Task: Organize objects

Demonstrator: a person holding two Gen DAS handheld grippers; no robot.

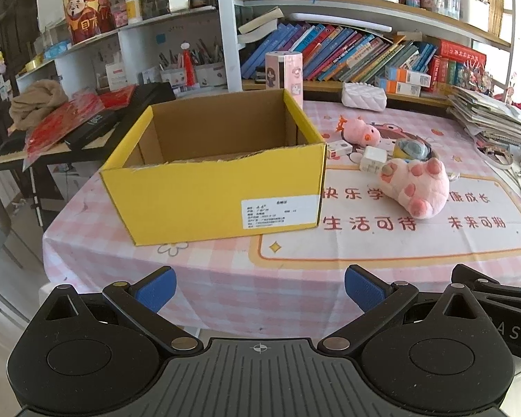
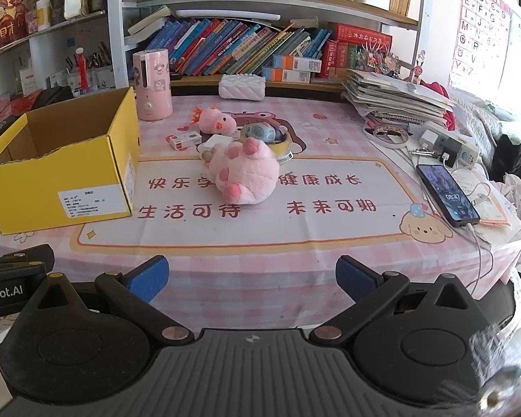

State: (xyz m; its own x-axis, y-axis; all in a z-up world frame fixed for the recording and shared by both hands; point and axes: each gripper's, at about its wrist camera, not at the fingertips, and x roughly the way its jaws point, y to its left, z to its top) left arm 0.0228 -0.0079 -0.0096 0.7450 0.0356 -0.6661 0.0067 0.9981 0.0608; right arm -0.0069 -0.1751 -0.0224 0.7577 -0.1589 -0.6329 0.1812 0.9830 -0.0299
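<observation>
A yellow cardboard box (image 1: 212, 194) (image 2: 52, 180) stands open on the left of the pink checked tablecloth (image 1: 364, 243) (image 2: 295, 236); I see nothing inside it. To its right lie a pink plush paw (image 1: 416, 187) (image 2: 245, 173), a small pink plush pig (image 1: 359, 131) (image 2: 216, 121), a tape roll (image 1: 411, 148) (image 2: 265, 135), a small white and red box (image 1: 338, 148) (image 2: 184, 140) and a white charger block (image 1: 373, 158) (image 2: 213, 140). My left gripper (image 1: 259, 290) is open near the table's front edge, short of the box. My right gripper (image 2: 251, 279) is open too, in front of the paw.
A pink cylinder device (image 1: 284, 73) (image 2: 153, 83) stands behind the box. A white tissue case (image 2: 241, 86), stacked notebooks (image 2: 396, 100), a power strip (image 2: 448, 146) and a phone on a cable (image 2: 446, 194) occupy the back and right. Bookshelves (image 2: 260, 45) rise behind the table.
</observation>
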